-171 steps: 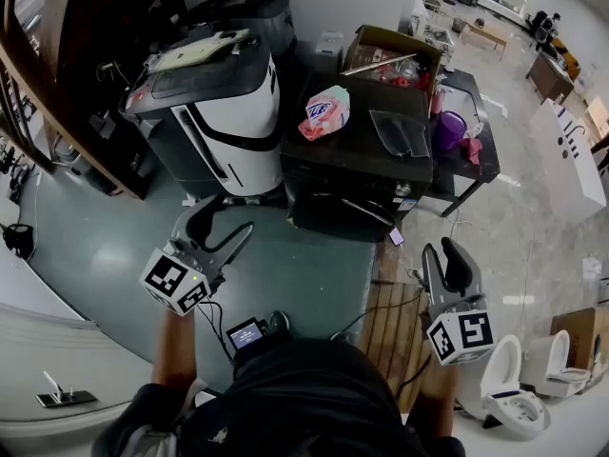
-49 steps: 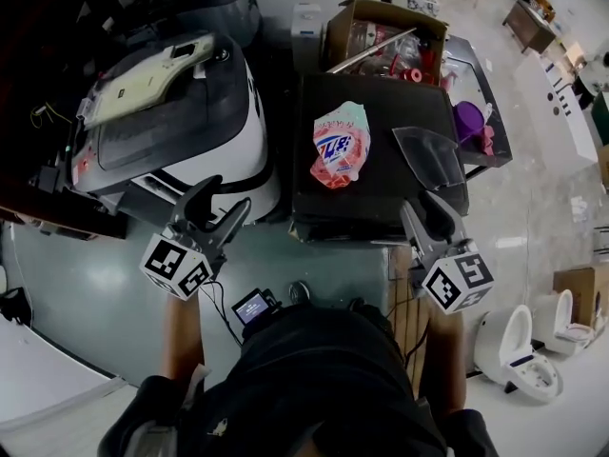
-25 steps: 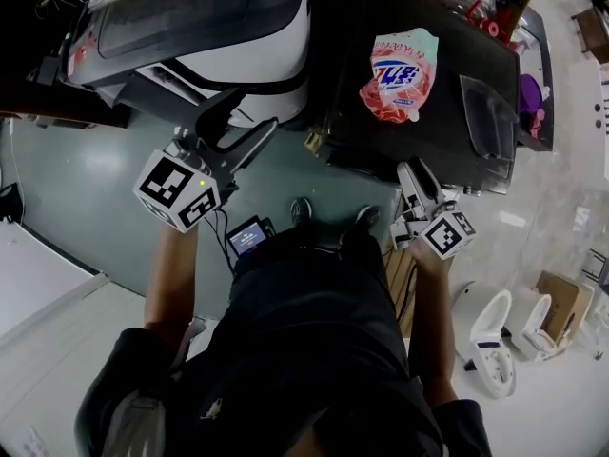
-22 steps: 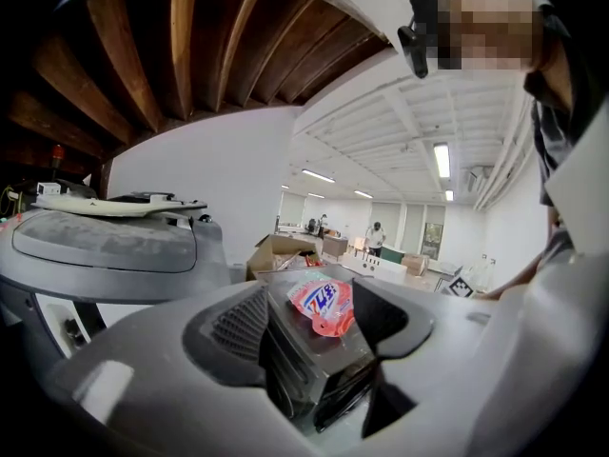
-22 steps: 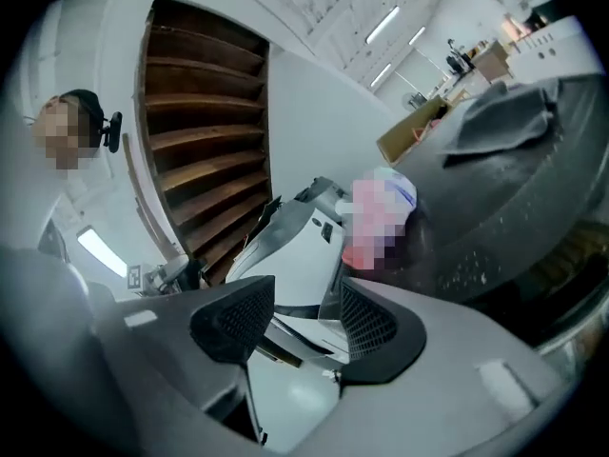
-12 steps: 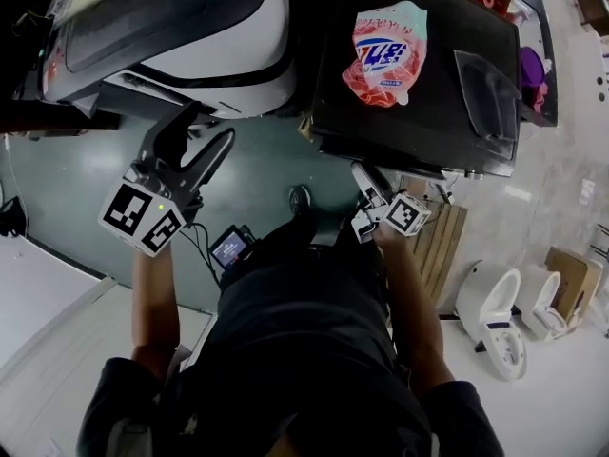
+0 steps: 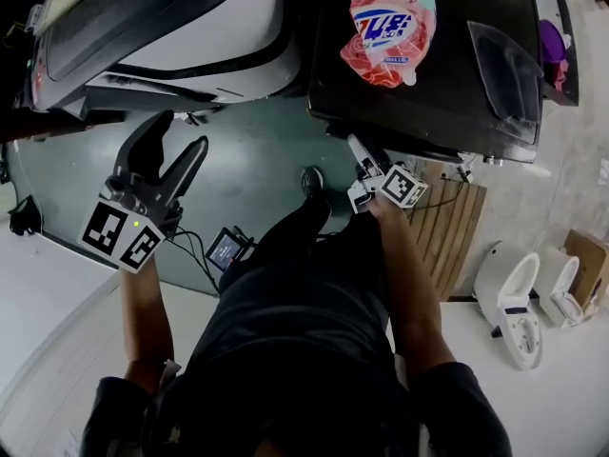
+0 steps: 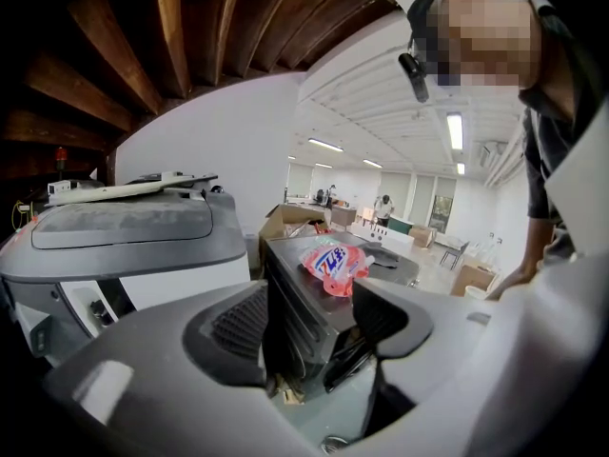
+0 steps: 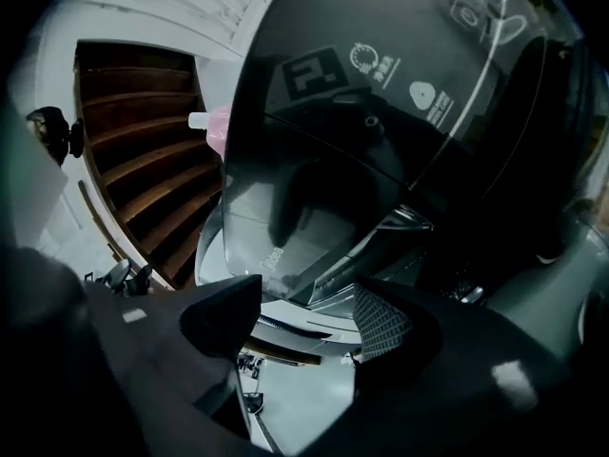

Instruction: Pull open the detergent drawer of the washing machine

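The black front-loading washing machine (image 7: 428,84) stands at the top of the head view, with a pink detergent pouch (image 7: 392,17) lying on its lid. My right gripper (image 7: 360,152) is down at the machine's front face, rolled onto its side. Its jaws are opening, with nothing between them. In the right gripper view the right gripper (image 9: 304,322) faces the glossy dark door glass (image 9: 381,131) at close range. I cannot make out the detergent drawer. My left gripper (image 7: 179,136) hangs open over the green floor, apart from the machine (image 8: 304,293).
A white and grey top-loading washer (image 7: 162,27) stands left of the black machine. A clear plastic lid (image 7: 514,60) lies on the black machine's right side. A wooden slatted platform (image 7: 447,227), white toilets (image 7: 509,293) and a small screen device (image 7: 226,248) are on the floor.
My right gripper has dropped from beside the machine's corner to its front face, rolled over, and its jaws have spread. The left gripper has sunk a little.
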`<action>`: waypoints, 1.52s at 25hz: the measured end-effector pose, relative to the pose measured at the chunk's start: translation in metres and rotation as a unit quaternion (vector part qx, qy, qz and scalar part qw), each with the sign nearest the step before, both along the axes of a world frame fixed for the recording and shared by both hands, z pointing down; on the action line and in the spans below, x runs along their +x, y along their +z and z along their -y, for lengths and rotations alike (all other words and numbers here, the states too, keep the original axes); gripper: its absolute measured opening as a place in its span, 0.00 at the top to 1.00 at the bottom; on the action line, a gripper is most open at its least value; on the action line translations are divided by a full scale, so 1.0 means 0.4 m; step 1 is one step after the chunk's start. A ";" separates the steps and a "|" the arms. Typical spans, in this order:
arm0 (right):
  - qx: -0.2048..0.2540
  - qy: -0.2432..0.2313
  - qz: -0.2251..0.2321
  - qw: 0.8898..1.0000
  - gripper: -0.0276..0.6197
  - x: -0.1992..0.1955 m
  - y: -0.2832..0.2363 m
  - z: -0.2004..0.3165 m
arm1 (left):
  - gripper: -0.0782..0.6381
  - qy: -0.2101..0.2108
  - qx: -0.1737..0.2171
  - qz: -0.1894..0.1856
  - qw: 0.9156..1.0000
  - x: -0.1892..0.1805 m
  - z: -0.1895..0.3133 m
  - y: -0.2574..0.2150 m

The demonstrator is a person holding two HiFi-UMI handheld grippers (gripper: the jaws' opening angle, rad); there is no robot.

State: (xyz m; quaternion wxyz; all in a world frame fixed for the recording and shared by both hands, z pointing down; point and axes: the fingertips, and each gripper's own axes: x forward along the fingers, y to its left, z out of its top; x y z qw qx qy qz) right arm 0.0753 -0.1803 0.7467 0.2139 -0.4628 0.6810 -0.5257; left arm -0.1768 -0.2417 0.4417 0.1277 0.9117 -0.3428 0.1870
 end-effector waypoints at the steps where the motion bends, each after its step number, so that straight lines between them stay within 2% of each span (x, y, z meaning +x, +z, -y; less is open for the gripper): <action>1: 0.011 0.002 0.004 1.000 0.52 0.000 -0.003 0.009 | 0.43 0.001 -0.003 0.005 1.000 -0.001 0.000 0.004; 6: 0.062 0.004 0.022 0.998 0.51 0.003 -0.019 0.050 | 0.43 0.005 -0.015 0.027 1.000 -0.004 0.001 0.026; 11: 0.114 -0.050 0.075 0.989 0.50 -0.027 -0.044 0.082 | 0.43 0.011 -0.029 0.044 0.999 -0.001 0.000 0.056; 14: 0.126 -0.040 0.093 0.987 0.50 -0.026 -0.046 0.083 | 0.43 0.016 -0.035 0.051 0.998 0.002 -0.005 0.071; 19: 0.129 -0.032 0.111 0.985 0.50 -0.025 -0.051 0.066 | 0.43 0.017 -0.043 0.053 0.998 0.001 -0.011 0.082; 25: 0.111 -0.072 0.128 0.983 0.52 -0.080 -0.063 -0.124 | 0.43 0.015 -0.054 0.047 0.997 -0.005 -0.001 0.099; 31: 0.093 -0.048 0.135 0.985 0.52 -0.092 -0.073 -0.169 | 0.43 0.035 -0.057 0.044 0.997 0.033 -0.002 0.101; 33: 0.095 -0.057 0.135 0.985 0.52 -0.102 -0.075 -0.183 | 0.43 0.041 -0.058 0.045 0.996 0.046 0.002 0.107; 37: 0.088 -0.065 0.145 0.983 0.52 -0.109 -0.078 -0.284 | 0.43 0.052 -0.060 0.043 0.996 0.070 0.009 0.118; 38: 0.078 -0.059 0.150 0.984 0.56 -0.102 -0.070 -0.305 | 0.43 0.055 -0.060 0.041 0.996 0.077 0.010 0.119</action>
